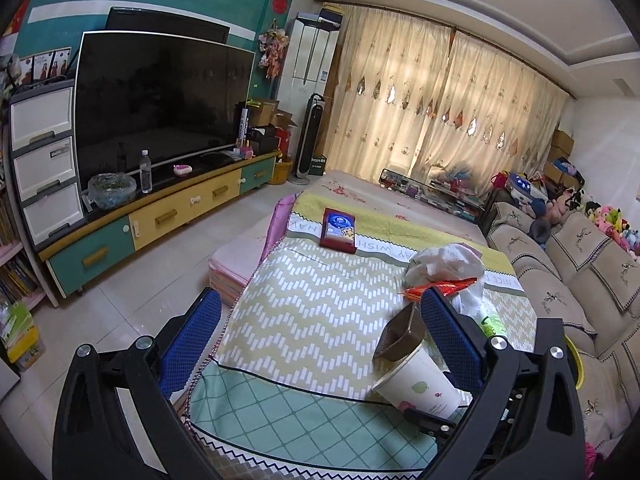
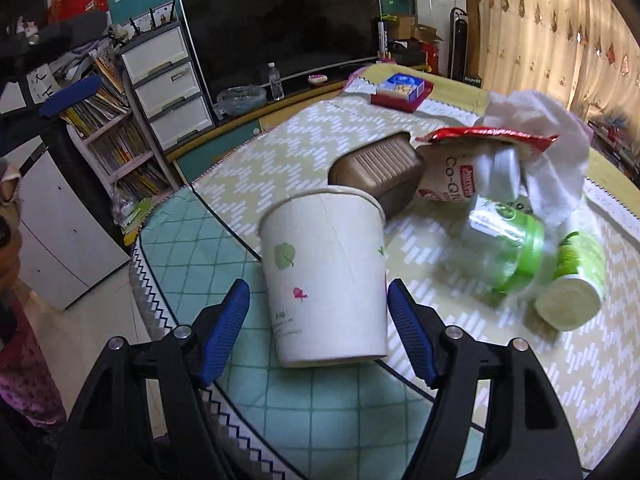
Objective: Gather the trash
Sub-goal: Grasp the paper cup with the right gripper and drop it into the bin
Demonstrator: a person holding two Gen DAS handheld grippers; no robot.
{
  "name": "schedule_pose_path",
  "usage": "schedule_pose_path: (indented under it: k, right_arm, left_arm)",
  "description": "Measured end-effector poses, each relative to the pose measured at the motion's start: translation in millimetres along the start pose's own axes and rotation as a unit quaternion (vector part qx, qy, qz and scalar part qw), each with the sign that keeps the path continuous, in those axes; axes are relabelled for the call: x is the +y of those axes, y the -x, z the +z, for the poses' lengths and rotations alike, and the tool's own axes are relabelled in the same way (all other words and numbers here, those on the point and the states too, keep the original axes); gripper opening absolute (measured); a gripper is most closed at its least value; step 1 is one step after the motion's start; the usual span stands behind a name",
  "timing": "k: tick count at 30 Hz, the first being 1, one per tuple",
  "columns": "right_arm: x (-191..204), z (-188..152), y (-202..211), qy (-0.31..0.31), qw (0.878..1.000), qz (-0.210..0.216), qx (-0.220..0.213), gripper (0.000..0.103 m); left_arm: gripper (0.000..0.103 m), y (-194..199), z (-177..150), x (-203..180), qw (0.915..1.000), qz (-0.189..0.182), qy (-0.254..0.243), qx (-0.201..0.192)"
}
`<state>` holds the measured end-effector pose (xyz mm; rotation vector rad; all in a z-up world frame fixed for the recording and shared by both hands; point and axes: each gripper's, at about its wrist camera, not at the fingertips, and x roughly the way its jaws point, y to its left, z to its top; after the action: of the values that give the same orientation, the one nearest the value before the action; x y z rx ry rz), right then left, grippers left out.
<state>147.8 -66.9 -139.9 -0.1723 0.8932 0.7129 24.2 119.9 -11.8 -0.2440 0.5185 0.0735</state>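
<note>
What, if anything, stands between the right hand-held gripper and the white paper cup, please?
Nothing visible does: the paper cup sits directly between the open fingers of the right hand-held gripper, with the brown tray behind it.

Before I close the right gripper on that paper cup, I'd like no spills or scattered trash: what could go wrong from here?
1. The paper cup stands tilted between the open right gripper; a hard squeeze could crush it or tip it.
2. The brown tray sits right at the cup's rim and may be knocked.
3. The green bottle and the green can lie on their sides nearby; a bump might roll them.
</note>
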Motion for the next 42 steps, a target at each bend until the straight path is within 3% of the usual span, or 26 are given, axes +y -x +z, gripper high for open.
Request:
schedule_pose_path:
  k: [6, 12, 15, 19, 21, 23, 28, 31, 39, 42]
  right_arm:
    - [-10.3, -2.3, 4.8, -0.015, 1.000, 0.013, 0.000, 0.058]
    - [-18.9, -17.9, 39.6, -0.034, 0.999, 0.022, -0.024, 0.058]
    - [-36.5, -28.9, 69.9, -0.058, 0.997, 0.010, -0.050, 0.058]
    - [-87.9, -52.4, 123.8, -0.123, 0.986, -0.054, -0.098, 0.059]
    - [-121.8, -67.4, 148.0, -0.167, 0.974, -0.100, -0.116, 0.059]
    - [-164.1, -88.4, 171.9, -0.227, 0.952, -0.157, -0.129, 0.059]
    - [-258.3, -150.9, 209.7, -0.358, 0.882, -0.277, -0.132, 0.059]
    - [-297.7, -177.3, 209.1, -0.403, 0.852, -0.313, -0.114, 0.059]
    - [-370.3, -215.4, 191.2, -0.463, 0.809, -0.354, -0.080, 0.063]
    - [-373.8, -216.3, 189.2, -0.470, 0.800, -0.363, -0.084, 0.068]
  left_arm:
    - [0.098, -10.5, -4.4, -12.7, 0.9999, -0.005, -0.009, 0.012]
    - [0.098, -19.1, -9.8, -24.7, 0.9995, -0.013, -0.020, 0.021]
    - [0.098, -22.6, -12.7, -29.9, 0.9992, -0.018, -0.026, 0.025]
    - [0.098, -29.0, -18.5, -38.3, 0.9983, -0.028, -0.034, 0.037]
    - [0.098, -32.4, -21.4, -43.1, 0.9979, -0.031, -0.038, 0.043]
    - [0.098, -34.8, -22.5, -45.9, 0.9976, -0.034, -0.040, 0.046]
    - [0.098, -41.4, -26.3, -55.2, 0.9968, -0.039, -0.046, 0.053]
    - [0.098, -47.2, -28.2, -61.2, 0.9959, -0.042, -0.051, 0.060]
    - [0.098, -61.3, -34.6, -79.8, 0.9931, -0.051, -0.070, 0.079]
    - [0.098, -68.1, -37.3, -86.0, 0.9916, -0.055, -0.077, 0.089]
